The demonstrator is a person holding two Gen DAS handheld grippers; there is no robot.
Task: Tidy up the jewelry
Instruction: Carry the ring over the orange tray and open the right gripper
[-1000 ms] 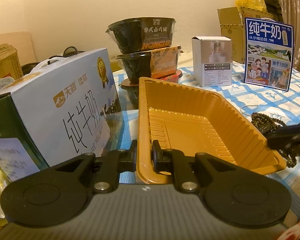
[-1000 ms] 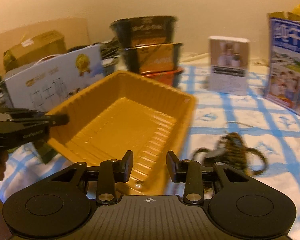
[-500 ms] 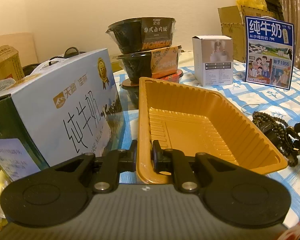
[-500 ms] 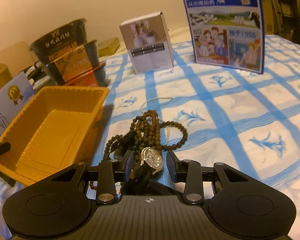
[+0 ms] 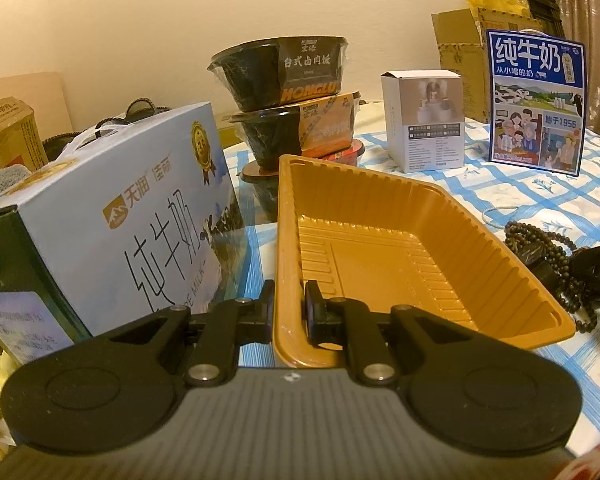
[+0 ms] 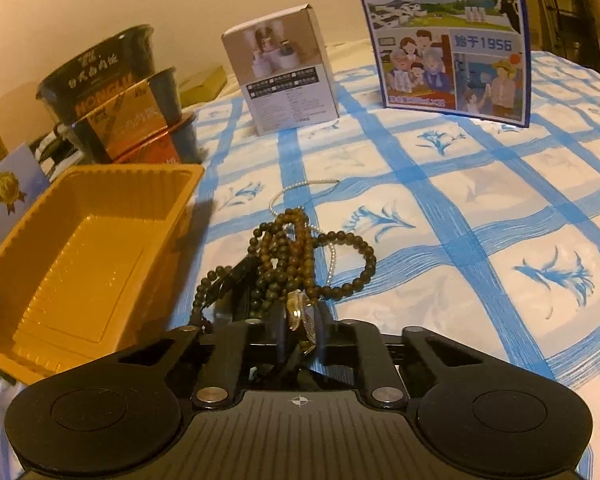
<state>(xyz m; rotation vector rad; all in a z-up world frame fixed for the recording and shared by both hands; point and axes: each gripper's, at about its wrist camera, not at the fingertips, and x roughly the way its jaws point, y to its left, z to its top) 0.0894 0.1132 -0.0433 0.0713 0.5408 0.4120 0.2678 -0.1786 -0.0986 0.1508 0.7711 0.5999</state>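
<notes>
An empty orange plastic tray (image 5: 380, 208) lies on the blue-checked cloth. My left gripper (image 5: 288, 312) is shut on its near rim, one finger inside the wall and one outside. To the right of the tray (image 6: 80, 264) lies a tangle of dark wooden bead strings (image 6: 296, 256) with a thin pearl strand (image 6: 300, 188) behind it. My right gripper (image 6: 300, 332) is at the near edge of the pile, its jaws closing. A gold-faced wristwatch (image 6: 300, 312) stands on edge between the pads, pressed by them. In the left wrist view the beads (image 5: 540, 248) and right gripper (image 5: 596, 268) show at the far right.
A large pale milk box (image 5: 100, 216) stands close left of the tray. Stacked black food bowls (image 5: 288, 92) sit behind it. A small white box (image 5: 424, 120) and a blue milk carton (image 5: 536, 100) stand further back on the cloth. Cardboard boxes line the wall.
My right gripper swung from over the tray to the jewelry pile on the right. The watch came between its fingers, which then narrowed onto it. The left gripper and tray stayed put.
</notes>
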